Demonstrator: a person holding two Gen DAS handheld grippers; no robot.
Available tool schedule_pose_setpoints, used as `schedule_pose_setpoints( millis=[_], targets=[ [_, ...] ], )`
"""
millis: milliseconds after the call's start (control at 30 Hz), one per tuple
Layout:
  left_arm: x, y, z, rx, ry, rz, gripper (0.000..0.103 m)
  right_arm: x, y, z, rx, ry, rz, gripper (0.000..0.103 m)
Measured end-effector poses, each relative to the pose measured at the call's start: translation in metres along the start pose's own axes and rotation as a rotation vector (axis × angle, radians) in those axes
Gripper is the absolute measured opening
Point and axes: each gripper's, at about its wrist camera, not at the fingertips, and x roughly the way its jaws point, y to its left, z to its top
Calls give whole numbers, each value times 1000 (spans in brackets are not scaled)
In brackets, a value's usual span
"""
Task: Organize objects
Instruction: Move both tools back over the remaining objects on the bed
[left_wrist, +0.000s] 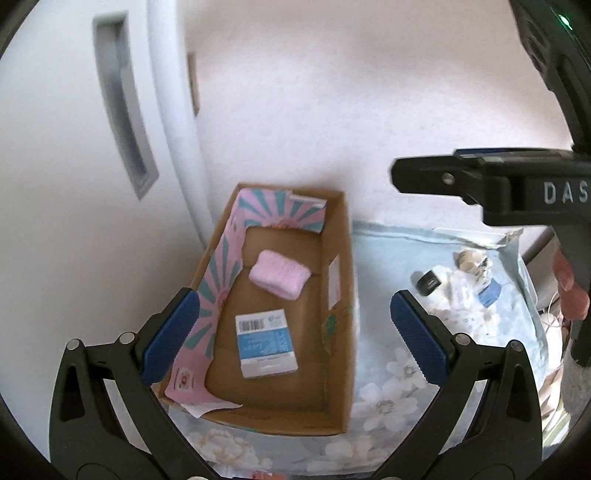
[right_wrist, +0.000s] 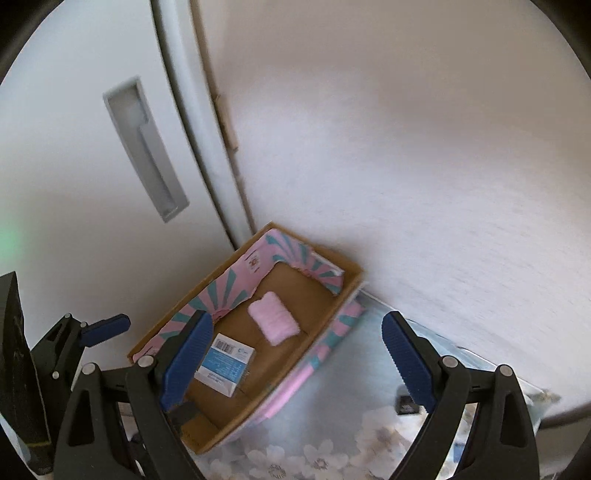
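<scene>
Broadly, holdings run as follows, largest first.

Wall (left_wrist: 369, 92): pale and bare, filling twelve o'clock of both views. A white door (left_wrist: 55, 147) with a recessed grey handle (left_wrist: 123, 107) stands at ten o'clock.

Tablecloth (left_wrist: 384, 373): pale blue with white flowers, covering the surface at five to six o'clock.

Cardboard box (left_wrist: 336, 332): open-topped, pushed against the wall and door, lined along its left and far walls with pink-and-teal sunburst paper (left_wrist: 218, 280). It sits at centre in the left wrist view and at seven o'clock in the right.

Left gripper (left_wrist: 288, 328): tongs spread wide, nothing between the blue pads, hanging above the box.

Right gripper (right_wrist: 295, 358): tongs likewise well apart and empty, above the box's near corner.

Blue-and-white carton (left_wrist: 266, 341): barcoded, lying flat on the box floor, near end.

Pink knitted item (left_wrist: 279, 273): soft, folded, on the box floor at the far end, apart from the carton.

Loose clutter (left_wrist: 465, 284): at three o'clock on the cloth, well apart from the box, not yet sorted. It includes a small black object (left_wrist: 428, 282) and a blue piece (left_wrist: 489, 293). The rest is too blurred to name, possibly paper and a small figurine.

Risk note: the pile is mixed and crowded, so wide jaws may catch two pieces at once or scatter the light ones. Dragging across the cloth could bunch it and nudge the box. The two grippers hang close together, so a shared reach toward three o'clock risks a collision.
</scene>
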Motion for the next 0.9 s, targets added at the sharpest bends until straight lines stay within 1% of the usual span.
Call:
schedule_pose_setpoints(
  millis=[167,333,400,500,633,767,900],
  targets=[
    [-22,-20,13,37,-77,-27,103,-45,-18,-15,60,-72,-92,91],
    [-37,-43,24,83,-138,-24,103,-91,-35,-36,133,-161,-210,91],
    [-42,-51,26,94,-156,-38,103,-110,-42,-47,166,-200,-257,91],
    [-52,-66,28,116,-183,-87,103,-138,-51,-63,212,-252,-309,91],
    [-61,-83,24,138,-210,-128,103,-163,-58,-87,263,-299,-369,91],
    [-64,-95,15,149,-220,-170,103,-185,-63,-116,327,-342,-423,91],
    [-60,-108,9,180,-209,-199,103,-195,-74,-140,383,-338,-443,91]
  ],
)
